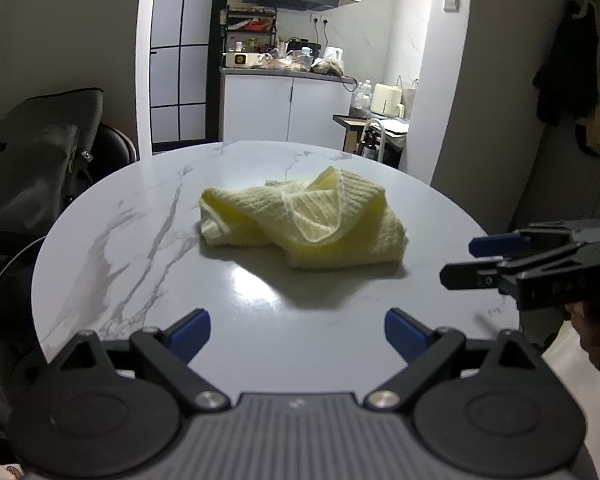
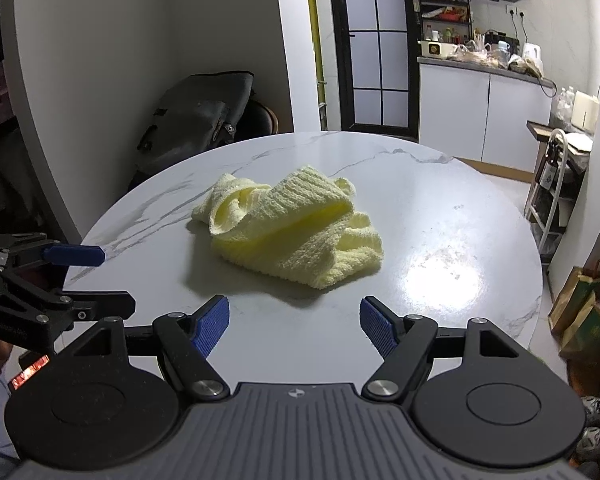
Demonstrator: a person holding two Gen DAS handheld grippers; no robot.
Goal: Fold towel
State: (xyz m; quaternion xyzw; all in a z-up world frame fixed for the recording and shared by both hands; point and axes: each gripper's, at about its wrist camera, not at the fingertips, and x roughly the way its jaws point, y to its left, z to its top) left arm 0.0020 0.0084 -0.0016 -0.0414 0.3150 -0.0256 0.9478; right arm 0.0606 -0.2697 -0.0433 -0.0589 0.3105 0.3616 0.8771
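Note:
A pale yellow knitted towel (image 1: 304, 220) lies crumpled in a loose heap near the middle of the round white marble table (image 1: 148, 216). It also shows in the right wrist view (image 2: 292, 228). My left gripper (image 1: 297, 334) is open and empty, above the table's near edge, short of the towel. My right gripper (image 2: 294, 326) is open and empty, also short of the towel. The right gripper shows at the right in the left wrist view (image 1: 466, 260). The left gripper shows at the left in the right wrist view (image 2: 116, 280).
The table (image 2: 440, 240) has a rounded edge all around. A dark bag on a chair (image 1: 40, 152) stands at the table's far left. A kitchen counter (image 1: 284, 72) and a small cart (image 2: 556, 184) stand beyond. Paper bags (image 2: 584, 308) sit on the floor at right.

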